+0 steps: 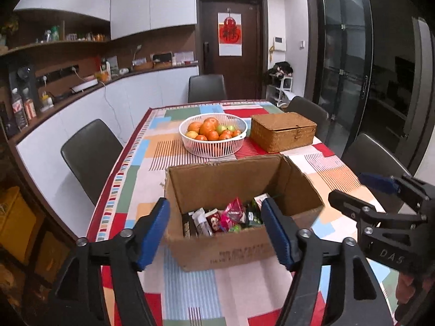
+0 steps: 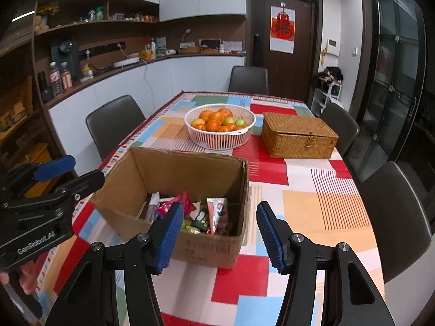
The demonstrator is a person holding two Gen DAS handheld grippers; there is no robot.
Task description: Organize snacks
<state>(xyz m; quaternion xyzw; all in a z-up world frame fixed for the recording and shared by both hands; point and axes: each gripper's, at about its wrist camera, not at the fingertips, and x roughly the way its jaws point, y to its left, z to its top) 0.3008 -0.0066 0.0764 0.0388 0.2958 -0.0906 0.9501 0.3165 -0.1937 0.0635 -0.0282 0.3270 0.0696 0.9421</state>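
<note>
An open cardboard box (image 1: pixel 217 252) (image 2: pixel 209 247) stands on the table near its front edge. Several wrapped snacks (image 1: pixel 231 214) (image 2: pixel 190 212) lie in its bottom. A closed wicker box (image 1: pixel 282 131) (image 2: pixel 299 135) stands behind it to the right. My left gripper (image 1: pixel 214 231) is open and empty, held in front of the cardboard box. My right gripper (image 2: pixel 218 233) is open and empty, held in front of the box's right part. Each gripper also shows in the other's view: the right one (image 1: pixel 364 190), the left one (image 2: pixel 73 171).
A white basket of oranges and green fruit (image 1: pixel 213 134) (image 2: pixel 220 127) stands behind the cardboard box. The table has a patterned tablecloth (image 1: pixel 190 285) (image 2: pixel 312 217). Dark chairs (image 1: pixel 89 154) (image 2: pixel 394 217) stand around it. A counter runs along the left wall.
</note>
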